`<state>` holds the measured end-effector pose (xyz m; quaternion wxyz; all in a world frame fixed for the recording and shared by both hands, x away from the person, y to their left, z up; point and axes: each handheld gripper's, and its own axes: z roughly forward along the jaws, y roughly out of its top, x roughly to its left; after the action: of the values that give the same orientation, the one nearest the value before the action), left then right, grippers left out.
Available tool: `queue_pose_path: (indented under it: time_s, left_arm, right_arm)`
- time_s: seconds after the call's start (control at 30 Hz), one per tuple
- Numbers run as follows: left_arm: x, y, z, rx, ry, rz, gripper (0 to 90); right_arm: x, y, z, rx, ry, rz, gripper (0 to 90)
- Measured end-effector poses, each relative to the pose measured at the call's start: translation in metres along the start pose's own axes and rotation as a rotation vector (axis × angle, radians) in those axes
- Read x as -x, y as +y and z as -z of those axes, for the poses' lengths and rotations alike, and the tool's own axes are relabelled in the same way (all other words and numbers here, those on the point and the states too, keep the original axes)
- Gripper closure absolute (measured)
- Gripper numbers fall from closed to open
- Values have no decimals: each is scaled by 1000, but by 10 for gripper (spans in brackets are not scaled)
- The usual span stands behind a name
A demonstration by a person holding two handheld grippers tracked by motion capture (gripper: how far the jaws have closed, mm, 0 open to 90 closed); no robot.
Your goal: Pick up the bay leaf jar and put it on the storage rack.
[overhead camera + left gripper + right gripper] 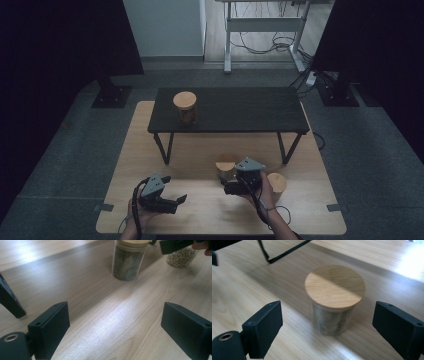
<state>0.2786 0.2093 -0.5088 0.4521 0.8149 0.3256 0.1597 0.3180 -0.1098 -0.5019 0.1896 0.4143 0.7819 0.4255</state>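
Right gripper (pixel 327 322) fingers spread wide, lined up to straddle the wooden-lidded bay-leaf jar (pixel 334 300) for a grasp; left gripper (pixel 115 325) fingers also open, idle over the worktop (pixel 100 315)

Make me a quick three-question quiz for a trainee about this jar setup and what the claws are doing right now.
1. True or false: the right claw is clamped on the jar of leaves.
2. How many jars with wooden lids are in the high view?
3. Where does the jar on the black shelf stand: A) near the left end of the black shelf, B) at its right end, C) under it?

Key
1. False: its jaws stand open on either side, apart from the glass.
2. Three: one on the shelf, the leaf jar, and the jar of grains on the wooden table.
3. A.
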Motion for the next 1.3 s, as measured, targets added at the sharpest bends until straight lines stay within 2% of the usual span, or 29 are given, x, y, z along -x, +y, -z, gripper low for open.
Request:
queue_pose_path:
  time_s: [0.3,0.43,0.83,0.97,1.3]
  left_arm:
    - [0,0,1,1,2,-1,81]
    - [-1,-1,-1,-6,3,-1,81]
    - [-1,-2,-3,-17,9,-6,81]
    - [-1,-3,-4,-25,10,-5,81]
    - [0,-3,-7,-35,5,-8,81]
  right_arm:
    - [2,6,-15,-21,-21,3,88]
    - [6,7,-25,-35,-22,-22,87]
    - [10,2,-51,-75,-17,-47,95]
    - [12,1,-56,-74,-6,-56,94]
    - [10,-1,-63,-77,-24,-46,94]
